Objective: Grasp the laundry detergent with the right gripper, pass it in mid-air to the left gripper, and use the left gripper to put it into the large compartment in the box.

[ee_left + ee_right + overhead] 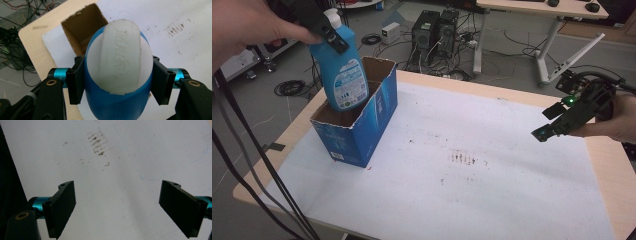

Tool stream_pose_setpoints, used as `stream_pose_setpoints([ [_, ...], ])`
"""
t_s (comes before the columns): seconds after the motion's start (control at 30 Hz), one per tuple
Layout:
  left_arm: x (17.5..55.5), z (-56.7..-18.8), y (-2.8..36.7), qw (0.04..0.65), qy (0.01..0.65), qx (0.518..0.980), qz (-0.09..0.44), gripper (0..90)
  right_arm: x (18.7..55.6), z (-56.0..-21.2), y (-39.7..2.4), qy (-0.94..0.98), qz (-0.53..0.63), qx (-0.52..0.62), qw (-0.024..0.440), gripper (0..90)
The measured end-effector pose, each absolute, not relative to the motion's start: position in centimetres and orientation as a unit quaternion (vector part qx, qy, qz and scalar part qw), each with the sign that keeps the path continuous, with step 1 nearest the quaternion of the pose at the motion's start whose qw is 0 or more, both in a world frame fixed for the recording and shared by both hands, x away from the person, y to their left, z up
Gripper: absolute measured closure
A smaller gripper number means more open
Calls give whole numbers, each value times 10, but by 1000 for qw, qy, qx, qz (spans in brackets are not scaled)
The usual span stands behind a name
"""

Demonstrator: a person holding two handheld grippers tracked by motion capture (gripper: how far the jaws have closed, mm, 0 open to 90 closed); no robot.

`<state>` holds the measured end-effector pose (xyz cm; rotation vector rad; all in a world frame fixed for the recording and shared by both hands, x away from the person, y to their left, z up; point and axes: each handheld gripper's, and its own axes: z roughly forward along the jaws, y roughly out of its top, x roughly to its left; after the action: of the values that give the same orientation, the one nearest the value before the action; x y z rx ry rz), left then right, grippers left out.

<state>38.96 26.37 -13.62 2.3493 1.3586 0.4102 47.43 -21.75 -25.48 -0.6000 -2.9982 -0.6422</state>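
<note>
Blue bottle (343, 70) with white cap (121, 55); blue box (362, 125), brown inside; white sheet (492, 165) bearing possibly rust-brown specks.

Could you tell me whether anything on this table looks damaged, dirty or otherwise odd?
Yes. The blue box has a ragged, torn top edge, as if ripped open. The white sheet carries brownish smudges near its middle. The bottle, held in the left claw, enters the box tilted.
</note>
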Motion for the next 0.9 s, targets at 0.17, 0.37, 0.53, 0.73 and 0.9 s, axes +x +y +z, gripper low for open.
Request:
stream_pose_setpoints([
  [0.17,392,-152,265,193,489,839,140,384,473,-254,-218,-960,-205,-191,7,136],
  [0.37,395,-167,265,185,495,839,129,384,472,-254,-218,-960,-203,-191,6,136],
  [0.53,398,-185,264,179,496,841,119,384,472,-254,-219,-960,-204,-192,6,136],
  [0.73,402,-205,263,163,494,846,112,384,472,-254,-218,-960,-203,-191,5,136],
  [0.9,403,-223,264,155,494,848,112,384,472,-254,-219,-960,-205,-191,5,136],
])
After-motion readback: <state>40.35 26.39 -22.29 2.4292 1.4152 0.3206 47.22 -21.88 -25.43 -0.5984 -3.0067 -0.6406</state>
